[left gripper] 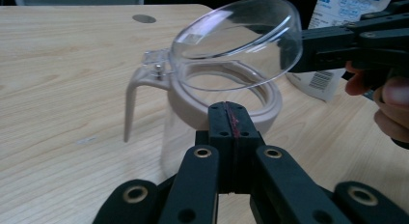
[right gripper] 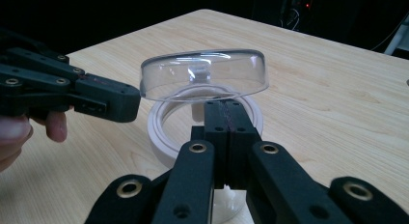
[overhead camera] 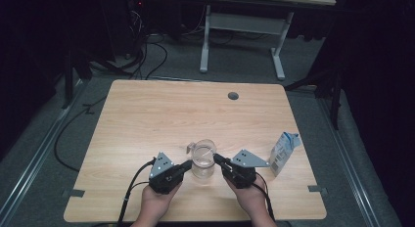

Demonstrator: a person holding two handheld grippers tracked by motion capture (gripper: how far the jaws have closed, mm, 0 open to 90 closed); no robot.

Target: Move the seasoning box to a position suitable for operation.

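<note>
To the right of the right hand-held gripper (overhead camera: pixel 218 160) we see a small blue-and-white carton (overhead camera: pixel 283 152) standing upright on the counter (overhead camera: pixel 147 114), apart from it. Well beyond both hand-held grippers, a grey round plug (overhead camera: pixel 233 96) sits in the counter's far edge. Past that we see a white desk frame (overhead camera: pixel 242 38) and black cables (overhead camera: pixel 147 56) on the grey floor.

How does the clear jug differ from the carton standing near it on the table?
The jug is see-through with a pale collar and handle; the carton is opaque, white and blue with print. The jug is round, the carton flat-sided with a folded top. The jug's hinged lid is tipped up, between the left tool and right tool, both shut; the carton stands apart beside the right tool. Both stand upright on the wooden table.
</note>
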